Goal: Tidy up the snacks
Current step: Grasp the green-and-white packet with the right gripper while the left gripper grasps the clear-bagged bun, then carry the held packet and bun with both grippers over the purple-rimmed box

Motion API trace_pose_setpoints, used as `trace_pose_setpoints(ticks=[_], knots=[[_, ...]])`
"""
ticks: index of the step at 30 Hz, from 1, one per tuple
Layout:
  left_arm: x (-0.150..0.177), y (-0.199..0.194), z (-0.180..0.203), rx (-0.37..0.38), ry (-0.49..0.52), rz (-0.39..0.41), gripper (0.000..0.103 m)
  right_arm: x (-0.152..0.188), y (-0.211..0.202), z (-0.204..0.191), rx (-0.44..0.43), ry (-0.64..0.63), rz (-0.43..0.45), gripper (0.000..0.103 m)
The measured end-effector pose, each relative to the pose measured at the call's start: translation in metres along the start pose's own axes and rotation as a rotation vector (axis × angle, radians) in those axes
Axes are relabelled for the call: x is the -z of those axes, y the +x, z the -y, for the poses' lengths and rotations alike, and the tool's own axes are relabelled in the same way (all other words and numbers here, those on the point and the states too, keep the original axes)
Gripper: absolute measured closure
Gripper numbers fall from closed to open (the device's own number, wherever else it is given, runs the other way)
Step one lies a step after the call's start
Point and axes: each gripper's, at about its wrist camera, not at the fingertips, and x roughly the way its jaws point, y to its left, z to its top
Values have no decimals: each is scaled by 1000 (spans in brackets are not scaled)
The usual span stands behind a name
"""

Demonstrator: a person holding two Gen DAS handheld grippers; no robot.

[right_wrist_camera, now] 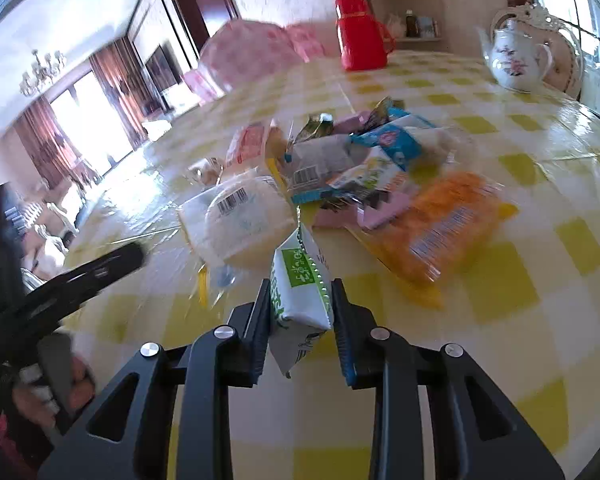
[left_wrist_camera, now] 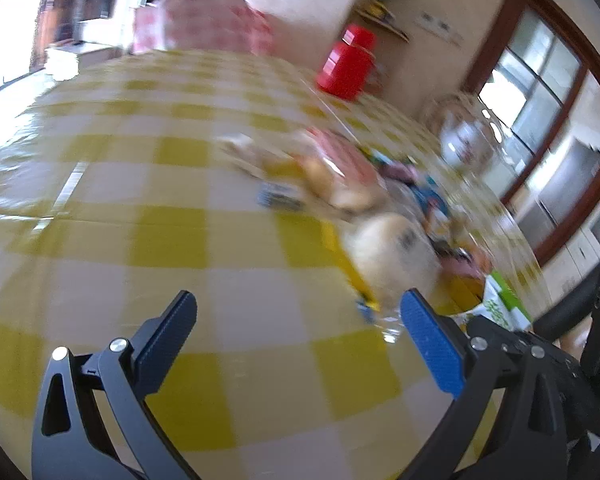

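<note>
A green-and-white snack packet (right_wrist_camera: 300,304) is sitting pinched between the jaws of the right gripper (right_wrist_camera: 300,316), its crimped, saw-toothed top edge sticking up past the black ribbed pads (right_wrist_camera: 342,336) and its lower corner hanging below them. It is a small, flat, glossy pouch, lifted just in front of the rest of the snack pile (right_wrist_camera: 340,176), which is lying on the counter (right_wrist_camera: 540,320) beyond the jaws. In that pile, one round pale bun in clear wrap (right_wrist_camera: 240,220) with a barcode label is lying nearest on the left, one long orange crinkly packet (right_wrist_camera: 440,228) is lying on the right, one blue-and-white packet (right_wrist_camera: 396,140) is resting further back, and one flat pink packet (right_wrist_camera: 380,210) is poking out between them; the smaller wrappers are too jumbled and blurred to count.

The left gripper (left_wrist_camera: 298,320) is hovering with its jaws spread wide and nothing between its blue textured pads (left_wrist_camera: 432,344), the pile lying just ahead and to its right in a blurred view.

The counter is wearing a shiny yellow-and-white checked cloth. At its far edge, one red plastic flask (right_wrist_camera: 360,36) and one white flowered porcelain teapot (right_wrist_camera: 516,60) are standing well apart.
</note>
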Motion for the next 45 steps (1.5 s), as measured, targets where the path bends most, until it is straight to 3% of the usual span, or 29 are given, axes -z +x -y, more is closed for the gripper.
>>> trace_pose_setpoints(ticks=[4,12,18,21,23,30,32,34,37,40,43,45], knots=[[-5,31,39,-3,122,-73,1,13,-19,20,-35,59,31,74],[-27,83,78,-48,167,-133,1,21,-30,28,-63,95,67,74],[-29,99,85,-27,173,-166,2,24,-35,26,-76,84,88,74],[-28,96,82,23,154,-156,17,24,-36,26,-79,85,91,74],[-26,90,81,39,145,-138,34,24,-36,26,-79,89,94,74],[-14,61,72,87,107,-88,43,24,-36,27,-77,92,96,74],[-9,49,70,113,103,-71,56,24,-36,27,-78,94,98,74],[-4,39,67,120,104,-62,57,23,-35,27,-75,92,94,74],[-1,40,63,113,103,-84,51,23,-35,26,-71,91,88,74],[-3,40,60,82,75,-75,5,23,-34,27,-67,95,87,73],[-10,37,58,-25,45,-73,2,23,-33,27,-67,93,81,73],[-18,48,59,-94,17,-129,2,23,-32,26,-68,89,77,73]])
